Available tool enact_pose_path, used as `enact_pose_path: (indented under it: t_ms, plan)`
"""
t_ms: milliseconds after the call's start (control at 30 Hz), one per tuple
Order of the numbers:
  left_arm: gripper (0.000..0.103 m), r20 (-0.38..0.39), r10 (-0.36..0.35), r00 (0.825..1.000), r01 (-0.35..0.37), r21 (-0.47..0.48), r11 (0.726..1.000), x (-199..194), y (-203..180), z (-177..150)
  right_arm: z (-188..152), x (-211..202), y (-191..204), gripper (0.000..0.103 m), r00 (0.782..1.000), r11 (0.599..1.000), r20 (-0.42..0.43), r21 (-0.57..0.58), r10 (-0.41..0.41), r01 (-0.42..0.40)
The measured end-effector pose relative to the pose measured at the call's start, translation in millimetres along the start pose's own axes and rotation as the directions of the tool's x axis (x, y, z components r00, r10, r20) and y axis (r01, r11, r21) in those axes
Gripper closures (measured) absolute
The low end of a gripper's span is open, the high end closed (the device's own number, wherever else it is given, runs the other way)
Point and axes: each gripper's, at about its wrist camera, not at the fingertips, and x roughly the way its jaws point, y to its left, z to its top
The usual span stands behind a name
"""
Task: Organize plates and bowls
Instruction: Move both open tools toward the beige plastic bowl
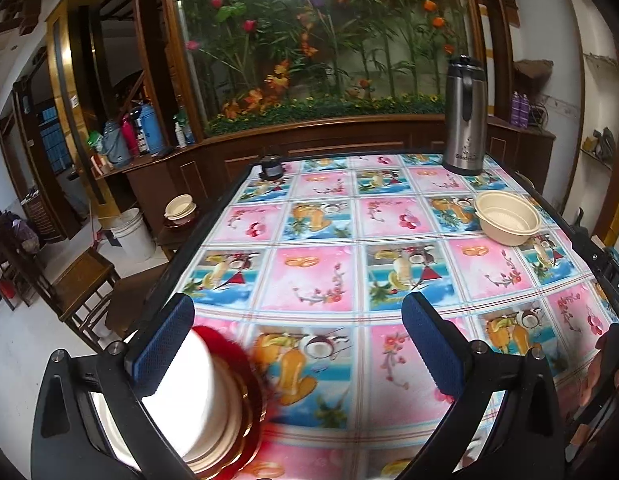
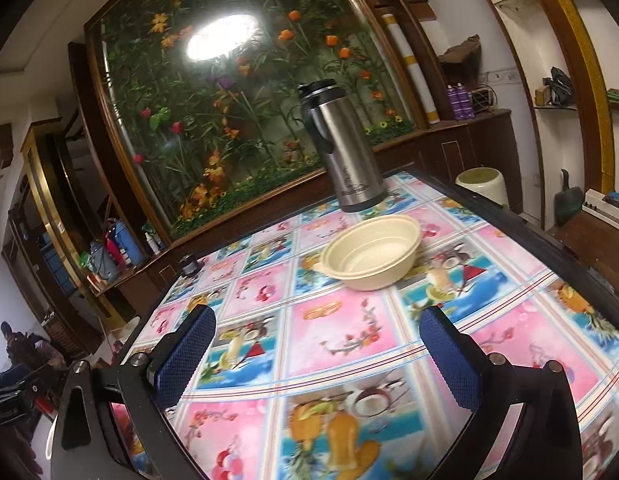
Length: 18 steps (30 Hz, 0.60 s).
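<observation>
A: Start nearest. What is at the left gripper?

B: Its blue fingers stand wide apart with nothing between them. Just inside the left finger, at the near edge of the tabletop, sits a blurred stack of plates, white with red rims. The finger is right beside the stack, but I cannot tell whether it touches.

A: And the right gripper?

B: Also spread wide, as far as it goes, and empty. Only the patterned cloth shows between its fingers.

A: Where is the bowl?

B: Further out, on the cloth, upright and empty, cream coloured. From the right wrist it lies ahead of the gripper and a little to the right, well apart from the fingers. From the left wrist it sits toward the far right of the tabletop.

A: Anything behind it?

B: A steel flask with a black lid stands upright just beyond the bowl, near the far edge. A small dark jar is at the far left corner.

A: Off the tabletop?

B: To the left, lower down, another cream bowl rests on a red one, beside a white bucket and a wooden chair. Behind it all is a large framed panel of flowers.
</observation>
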Motion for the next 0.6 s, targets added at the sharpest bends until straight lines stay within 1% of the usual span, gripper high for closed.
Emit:
enact_pose_path:
  t_ms: [267,400,600]
  plan:
    - [0.0,-0.022,-0.034,0.999,0.036,0.067,0.997,22.3,-40.0,20.5,15.1,11.1,-24.6,0.0,0.999,0.999,0.001,-0.003,-0.039,0.039]
    - [0.0,-0.025,-0.05,0.998,0.052,0.098,0.994,31.7,-58.6,32.1,31.1,21.7,-37.9,0.0,0.998,0.998,0.013,0.01,-0.057,0.057]
    - [0.0,-0.018,-0.068,0.998,0.07,0.141,0.988,46.0,-85.2,50.8,57.0,48.7,-51.2,0.0,0.996,0.996,0.027,0.007,-0.086,0.086]
